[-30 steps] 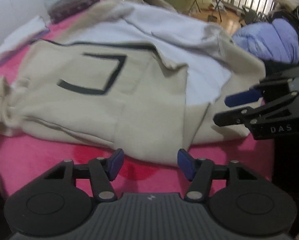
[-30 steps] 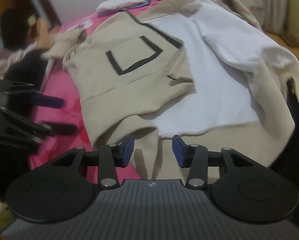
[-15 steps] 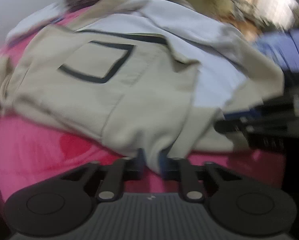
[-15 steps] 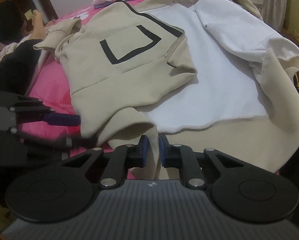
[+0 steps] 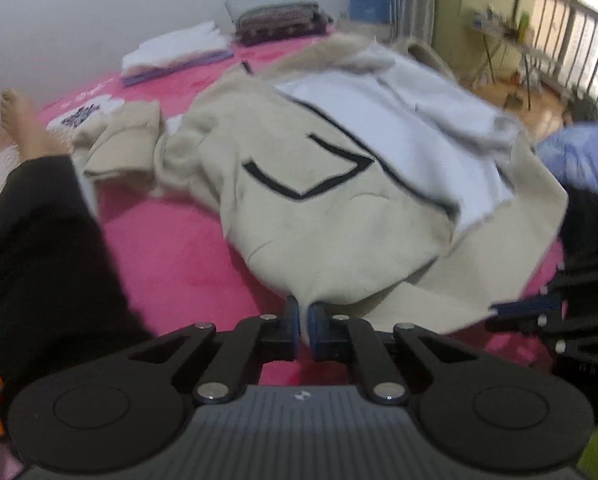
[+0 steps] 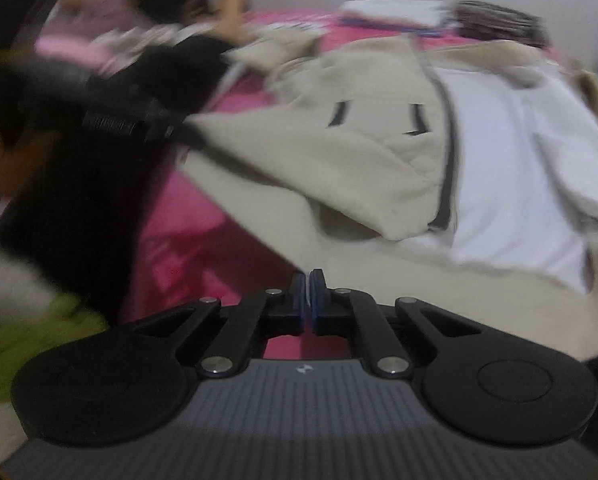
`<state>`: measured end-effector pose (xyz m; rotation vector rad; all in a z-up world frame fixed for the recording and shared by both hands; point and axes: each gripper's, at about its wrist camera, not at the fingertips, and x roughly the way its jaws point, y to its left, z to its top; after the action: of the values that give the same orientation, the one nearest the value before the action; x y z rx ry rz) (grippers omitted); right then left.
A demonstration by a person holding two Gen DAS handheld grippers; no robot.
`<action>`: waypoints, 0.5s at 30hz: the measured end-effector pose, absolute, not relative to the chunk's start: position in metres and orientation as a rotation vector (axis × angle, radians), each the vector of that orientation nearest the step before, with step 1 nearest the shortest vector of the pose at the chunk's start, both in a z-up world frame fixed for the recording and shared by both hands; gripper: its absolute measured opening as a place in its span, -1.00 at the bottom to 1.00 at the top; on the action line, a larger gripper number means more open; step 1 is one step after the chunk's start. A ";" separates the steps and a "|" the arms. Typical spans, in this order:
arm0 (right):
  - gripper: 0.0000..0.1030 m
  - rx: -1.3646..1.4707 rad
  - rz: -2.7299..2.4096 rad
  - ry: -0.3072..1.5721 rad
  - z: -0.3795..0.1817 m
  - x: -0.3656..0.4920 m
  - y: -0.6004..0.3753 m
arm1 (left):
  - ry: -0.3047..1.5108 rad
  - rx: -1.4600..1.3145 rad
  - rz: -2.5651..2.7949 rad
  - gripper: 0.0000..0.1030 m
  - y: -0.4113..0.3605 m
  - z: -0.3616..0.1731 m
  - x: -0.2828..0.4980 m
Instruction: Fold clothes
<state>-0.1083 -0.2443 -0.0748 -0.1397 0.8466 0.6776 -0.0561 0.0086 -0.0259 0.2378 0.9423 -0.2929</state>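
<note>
Ahead of both grippers on the pink bed [image 5: 187,256], the beige jacket [image 5: 339,216] stretches away lengthwise, its near hem clamped by the left gripper [image 5: 304,316] and, apparently, the blurred right gripper [image 6: 308,292].

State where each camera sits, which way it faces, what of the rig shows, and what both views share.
Left wrist: rides the left gripper, looking down across the pink bed; its shut fingers pinch the beige jacket hem; the right gripper shows at right.
Right wrist: rides the right gripper, shut on the same hem; the left gripper is a blur at upper left.
Shared: jacket, bed, each other's gripper.
</note>
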 end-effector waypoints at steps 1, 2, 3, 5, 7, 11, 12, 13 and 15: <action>-0.97 -0.156 0.699 0.856 -0.076 -0.111 -0.239 | 0.954 0.281 -0.292 -0.90 0.008 -0.031 -0.060; -0.97 -0.174 0.716 0.867 -0.079 -0.111 -0.234 | 0.966 0.325 -0.292 -0.90 0.008 -0.035 -0.065; -0.97 -0.190 0.731 0.882 -0.083 -0.111 -0.229 | 0.988 0.362 -0.297 -0.90 0.006 -0.043 -0.067; -0.97 -0.213 0.748 0.929 -0.096 -0.106 -0.221 | 1.029 0.427 -0.312 -0.89 0.002 -0.059 -0.070; -0.94 -0.205 0.723 1.032 -0.116 -0.095 -0.214 | 1.053 0.464 -0.325 -0.89 -0.002 -0.071 -0.073; -0.82 -0.094 0.710 1.107 -0.112 -0.079 -0.223 | 1.062 0.510 -0.323 -0.88 -0.005 -0.080 -0.077; -0.79 -0.042 0.719 1.101 -0.103 -0.076 -0.230 | 1.064 0.510 -0.323 -0.88 -0.005 -0.081 -0.077; -0.72 0.016 0.723 1.091 -0.095 -0.073 -0.238 | 1.067 0.510 -0.324 -0.87 -0.004 -0.082 -0.077; -0.49 0.153 0.703 1.063 -0.081 -0.062 -0.255 | 1.073 0.510 -0.325 -0.87 -0.004 -0.084 -0.076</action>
<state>-0.0615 -0.2545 -0.0810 0.1532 1.0627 0.7034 -0.0764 -0.0042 -0.0841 0.5096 1.0727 -0.3245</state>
